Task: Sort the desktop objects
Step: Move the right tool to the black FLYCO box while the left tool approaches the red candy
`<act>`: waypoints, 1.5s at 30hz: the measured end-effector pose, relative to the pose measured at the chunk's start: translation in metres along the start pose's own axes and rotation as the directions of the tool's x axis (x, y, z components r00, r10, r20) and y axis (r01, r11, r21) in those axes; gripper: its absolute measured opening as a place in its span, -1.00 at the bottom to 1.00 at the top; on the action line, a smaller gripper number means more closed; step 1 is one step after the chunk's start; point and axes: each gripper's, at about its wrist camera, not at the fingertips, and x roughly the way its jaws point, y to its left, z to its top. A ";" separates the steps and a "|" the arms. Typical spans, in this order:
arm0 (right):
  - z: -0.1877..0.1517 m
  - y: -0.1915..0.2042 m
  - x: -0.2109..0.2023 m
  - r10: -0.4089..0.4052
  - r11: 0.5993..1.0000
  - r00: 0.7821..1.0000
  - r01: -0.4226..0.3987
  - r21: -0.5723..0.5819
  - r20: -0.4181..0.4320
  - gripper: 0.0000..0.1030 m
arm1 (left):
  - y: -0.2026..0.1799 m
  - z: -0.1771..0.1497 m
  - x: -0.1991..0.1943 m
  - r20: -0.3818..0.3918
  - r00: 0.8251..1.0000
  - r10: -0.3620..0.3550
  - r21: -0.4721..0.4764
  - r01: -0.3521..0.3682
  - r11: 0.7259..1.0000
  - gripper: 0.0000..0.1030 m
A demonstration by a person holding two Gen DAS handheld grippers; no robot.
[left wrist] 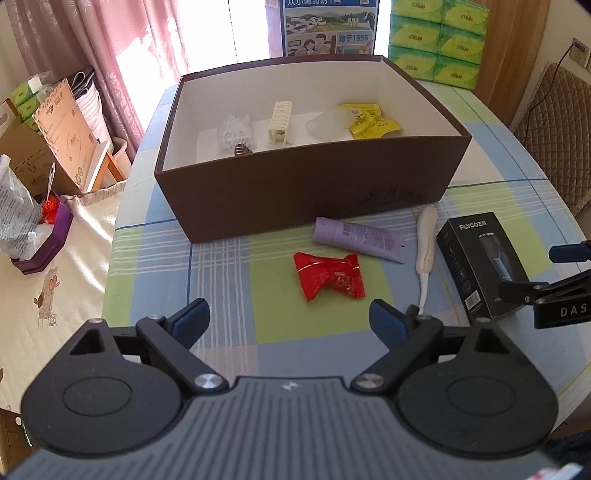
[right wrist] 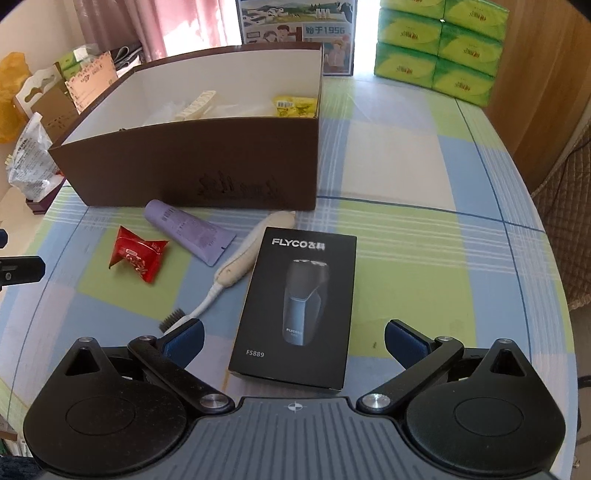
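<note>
A brown open box (left wrist: 295,195) (right wrist: 192,166) stands on the checked table and holds a yellow packet (left wrist: 371,120), a cream comb-like piece (left wrist: 280,120) and white items. In front of it lie a red snack packet (left wrist: 328,275) (right wrist: 138,258), a purple tube (left wrist: 360,238) (right wrist: 188,230), a cream toothbrush (left wrist: 424,251) (right wrist: 240,262) and a black FLYCO shaver box (left wrist: 480,262) (right wrist: 295,306). My left gripper (left wrist: 290,321) is open and empty, just short of the red packet. My right gripper (right wrist: 293,339) is open, its fingers either side of the shaver box's near end.
Green tissue packs (left wrist: 437,40) (right wrist: 439,44) are stacked at the table's far right, beside a printed carton (left wrist: 328,26). Cardboard boxes and bags (left wrist: 48,144) sit left of the table on a cream surface. A padded chair (left wrist: 554,133) stands to the right.
</note>
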 end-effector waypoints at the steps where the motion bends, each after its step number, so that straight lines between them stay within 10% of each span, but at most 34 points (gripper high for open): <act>1: 0.000 0.001 0.000 0.002 1.000 1.000 -0.002 0.000 0.001 0.97 | 0.000 0.000 0.000 0.001 1.000 -0.001 0.000 0.001 1.000 0.77; 41: 0.014 0.000 0.057 -0.005 1.000 0.999 0.006 0.023 -0.042 0.96 | 0.000 -0.003 0.044 -0.010 0.997 -0.081 0.135 0.081 0.987 0.68; 45: 0.011 -0.003 0.058 0.002 1.000 0.999 -0.002 0.008 -0.041 0.58 | -0.005 -0.001 0.057 -0.013 0.996 -0.092 0.227 0.092 0.969 0.54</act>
